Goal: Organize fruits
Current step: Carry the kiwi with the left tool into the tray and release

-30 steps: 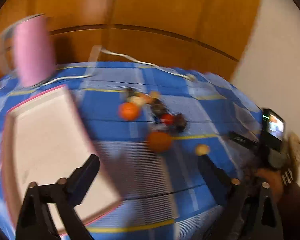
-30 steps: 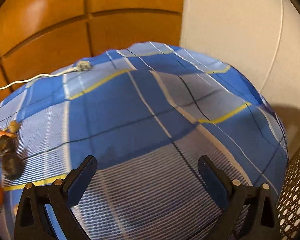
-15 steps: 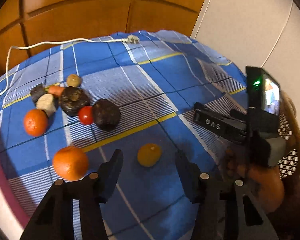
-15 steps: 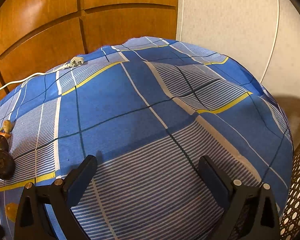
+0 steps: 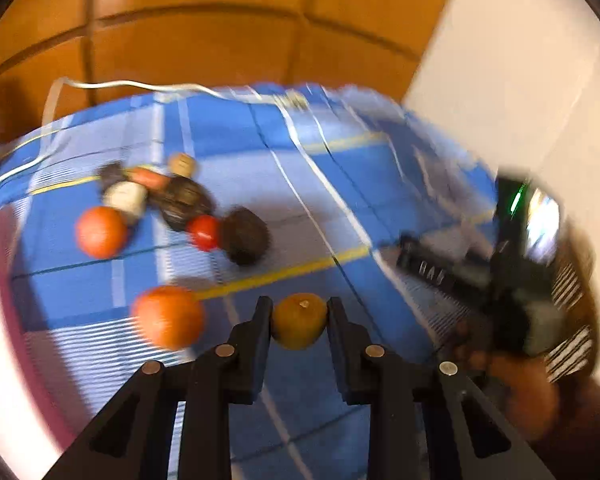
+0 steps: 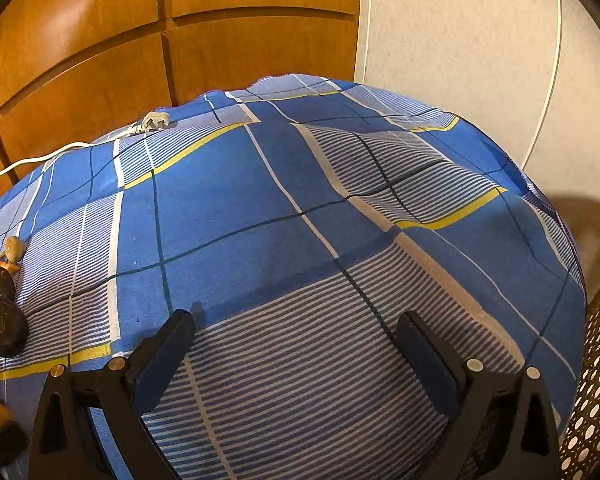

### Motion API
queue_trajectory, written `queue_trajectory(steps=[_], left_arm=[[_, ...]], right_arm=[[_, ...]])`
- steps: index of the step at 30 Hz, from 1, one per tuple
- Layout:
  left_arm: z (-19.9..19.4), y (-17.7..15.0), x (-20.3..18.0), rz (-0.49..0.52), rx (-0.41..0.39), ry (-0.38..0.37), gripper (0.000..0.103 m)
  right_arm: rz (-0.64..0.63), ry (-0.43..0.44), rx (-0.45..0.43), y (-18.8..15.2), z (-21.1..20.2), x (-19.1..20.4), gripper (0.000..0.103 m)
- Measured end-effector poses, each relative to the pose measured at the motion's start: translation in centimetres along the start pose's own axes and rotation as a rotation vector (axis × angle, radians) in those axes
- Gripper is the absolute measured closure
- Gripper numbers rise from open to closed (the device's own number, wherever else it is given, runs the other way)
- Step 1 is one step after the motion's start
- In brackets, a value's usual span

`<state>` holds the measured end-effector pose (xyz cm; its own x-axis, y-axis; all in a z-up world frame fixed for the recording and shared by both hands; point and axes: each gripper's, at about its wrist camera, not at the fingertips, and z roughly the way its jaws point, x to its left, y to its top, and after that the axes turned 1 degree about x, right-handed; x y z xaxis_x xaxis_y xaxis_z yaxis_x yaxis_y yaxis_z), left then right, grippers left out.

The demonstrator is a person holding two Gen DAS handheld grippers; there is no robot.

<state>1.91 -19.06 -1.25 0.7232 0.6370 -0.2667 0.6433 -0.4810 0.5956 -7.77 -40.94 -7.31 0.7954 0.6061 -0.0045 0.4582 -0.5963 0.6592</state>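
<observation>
My left gripper [image 5: 300,309] is shut on a small yellow-orange fruit [image 5: 299,328], with both pads pressed to its sides just above the blue checked cloth [image 5: 340,184]. An orange [image 5: 168,316] lies close on its left. Farther back sit another orange [image 5: 101,231], a red tomato [image 5: 204,232], two dark fruits [image 5: 246,240] and a few smaller pieces in a cluster. My right gripper [image 6: 295,320] hangs open over bare cloth with nothing between its fingers; in the left wrist view it shows at the right [image 5: 432,270], held by a hand.
A pink-rimmed white tray [image 5: 4,320] lies along the left edge. A white cable with a plug [image 6: 154,122] runs along the cloth's far side. Wooden panels [image 6: 220,48] and a white wall [image 6: 460,40] stand behind. A perforated basket [image 6: 596,380] stands at the right.
My left gripper swung from the tray toward the fruits, came up to the yellow-orange fruit, and its jaws closed onto it. The right gripper stayed where it was, open.
</observation>
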Motion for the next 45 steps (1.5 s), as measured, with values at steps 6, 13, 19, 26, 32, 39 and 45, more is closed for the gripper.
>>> queue_trajectory(steps=[6,13,19,26,32,39,45], left_arm=[[-7.3,0.4,9.2,-0.266,-0.145,0.086,0.075],[-10.3,-2.2,20.6,-0.496,-0.143,0.342,0.075],[-9.9,-3.2,25.7,-0.567,-0.119,0.459,0.075],[-9.1,-3.2,28.1,-0.594,-0.112,0.529,0.074],[-10.5,-3.5,26.7,-0.586,-0.166,0.565,0.044],[-13.2,-6.0,23.4,-0.605,-0.210,0.599,0.039],[-14.4,-9.6,20.3,-0.600,-0.199,0.623,0.038]], right_arm=[[-0.001,-0.001,0.001,0.0,0.0,0.0,0.000],[-0.001,-0.001,0.001,0.0,0.0,0.1,0.000],[-0.001,-0.001,0.001,0.0,0.0,0.1,0.000],[-0.001,-0.002,0.001,0.0,0.0,0.1,0.000],[-0.002,-0.003,0.001,0.0,0.0,0.1,0.000],[-0.001,-0.003,0.001,0.0,0.0,0.2,0.000],[-0.002,-0.001,0.005,-0.1,0.0,0.1,0.000]])
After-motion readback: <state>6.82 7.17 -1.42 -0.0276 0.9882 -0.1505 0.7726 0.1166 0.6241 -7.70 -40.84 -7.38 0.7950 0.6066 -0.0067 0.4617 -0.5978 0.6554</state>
